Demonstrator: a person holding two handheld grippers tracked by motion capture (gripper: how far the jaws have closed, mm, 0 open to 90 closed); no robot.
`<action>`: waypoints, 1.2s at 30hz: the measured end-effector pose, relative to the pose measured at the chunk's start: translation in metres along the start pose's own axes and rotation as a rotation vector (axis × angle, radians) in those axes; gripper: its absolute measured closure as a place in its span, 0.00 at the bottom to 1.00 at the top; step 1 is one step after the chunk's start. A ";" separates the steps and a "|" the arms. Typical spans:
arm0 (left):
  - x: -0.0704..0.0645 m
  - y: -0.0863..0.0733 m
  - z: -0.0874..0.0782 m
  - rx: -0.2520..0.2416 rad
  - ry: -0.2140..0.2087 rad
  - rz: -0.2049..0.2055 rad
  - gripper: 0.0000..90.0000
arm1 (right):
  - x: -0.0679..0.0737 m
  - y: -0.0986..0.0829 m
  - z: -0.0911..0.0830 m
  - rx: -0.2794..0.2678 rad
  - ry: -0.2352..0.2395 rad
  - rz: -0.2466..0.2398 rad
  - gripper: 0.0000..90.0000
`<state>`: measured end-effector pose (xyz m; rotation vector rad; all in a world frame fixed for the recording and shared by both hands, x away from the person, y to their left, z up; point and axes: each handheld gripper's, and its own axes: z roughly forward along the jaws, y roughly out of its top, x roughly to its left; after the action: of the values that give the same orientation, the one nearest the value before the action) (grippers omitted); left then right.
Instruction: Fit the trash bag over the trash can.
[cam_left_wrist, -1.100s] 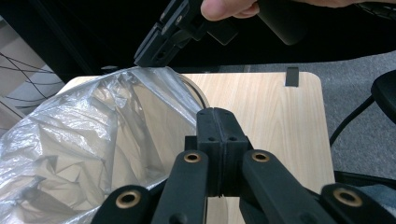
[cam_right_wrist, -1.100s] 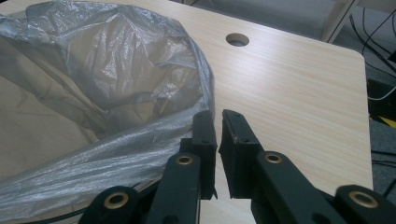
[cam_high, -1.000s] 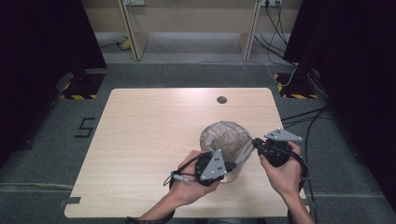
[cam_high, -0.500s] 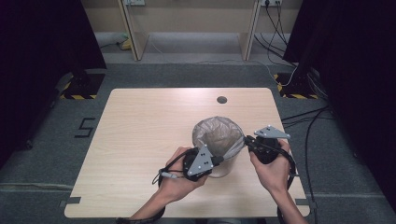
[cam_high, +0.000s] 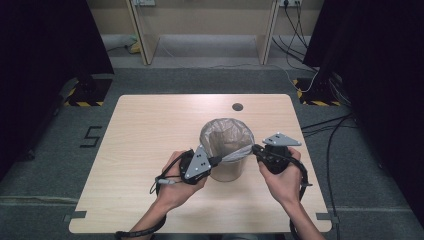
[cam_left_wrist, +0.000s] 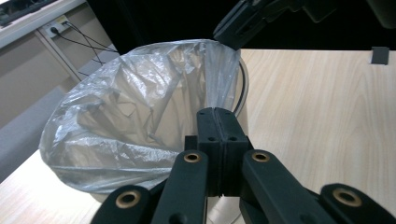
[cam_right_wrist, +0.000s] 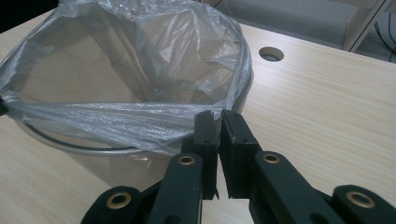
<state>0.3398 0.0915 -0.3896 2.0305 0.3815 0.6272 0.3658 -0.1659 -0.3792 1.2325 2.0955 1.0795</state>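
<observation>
A small round bin (cam_high: 226, 171) lined with a thin clear plastic bag (cam_high: 225, 136) stands on the wooden table (cam_high: 150, 125), right of centre. My left gripper (cam_high: 218, 161) is at the bin's near-left rim, shut on the bag's edge. My right gripper (cam_high: 255, 149) is at the near-right rim, also shut on the bag's edge. A strip of film stretches between them across the near rim. In the left gripper view the jaws (cam_left_wrist: 217, 115) pinch the bag (cam_left_wrist: 135, 107). In the right gripper view the jaws (cam_right_wrist: 216, 117) clamp the bag (cam_right_wrist: 140, 70) with a thin gap.
A round cable hole (cam_high: 237, 106) lies in the table behind the bin, also seen as the hole (cam_right_wrist: 271, 53). Bare tabletop spreads left of the bin. Black curtains, cables and a desk frame stand beyond the table.
Both hands and the bin have shifted left and slightly away from the person. The bag's near edge is now drawn taut between the two grippers.
</observation>
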 end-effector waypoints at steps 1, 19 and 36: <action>-0.001 0.000 -0.001 0.000 0.005 0.005 0.99 | 0.001 -0.001 -0.001 0.000 0.004 -0.003 0.95; -0.003 0.008 -0.001 -0.055 -0.072 -0.054 0.79 | 0.007 -0.006 -0.008 0.004 0.043 -0.003 0.95; -0.005 0.008 0.007 -0.011 -0.084 -0.032 0.99 | 0.008 -0.009 -0.010 0.020 0.072 -0.014 0.98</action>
<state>0.3401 0.0805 -0.3872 2.0287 0.3588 0.5222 0.3505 -0.1653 -0.3811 1.2033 2.1699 1.1151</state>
